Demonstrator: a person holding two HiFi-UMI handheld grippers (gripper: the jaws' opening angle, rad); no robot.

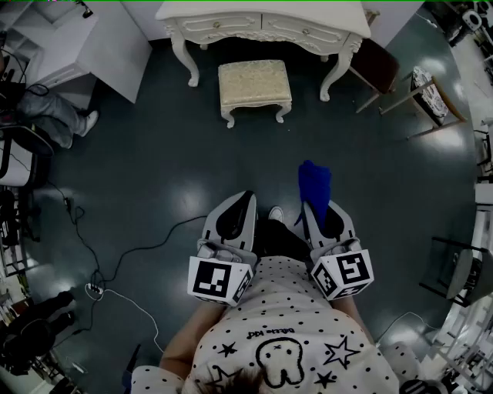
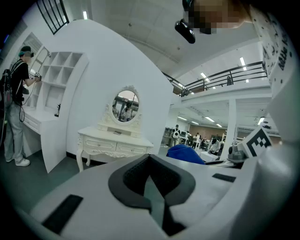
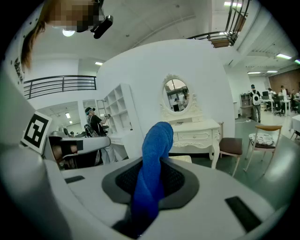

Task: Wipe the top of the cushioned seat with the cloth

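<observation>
The cushioned seat (image 1: 254, 85) is a cream stool with white legs, standing on the dark floor in front of a white dressing table (image 1: 262, 19), well ahead of both grippers. My right gripper (image 1: 313, 206) is shut on a blue cloth (image 1: 314, 183), which sticks up out of its jaws. In the right gripper view the cloth (image 3: 152, 164) rises twisted between the dark pads, and a corner of the seat (image 3: 185, 159) shows behind it. My left gripper (image 1: 243, 198) is held beside the right one, shut, with nothing between its pads (image 2: 140, 176).
A brown chair (image 1: 377, 65) and a wooden chair (image 1: 427, 96) stand right of the table. Cables (image 1: 115, 269) trail over the floor at left. A person (image 1: 54, 111) stands by white shelving at far left. A black frame (image 1: 454, 265) stands at right.
</observation>
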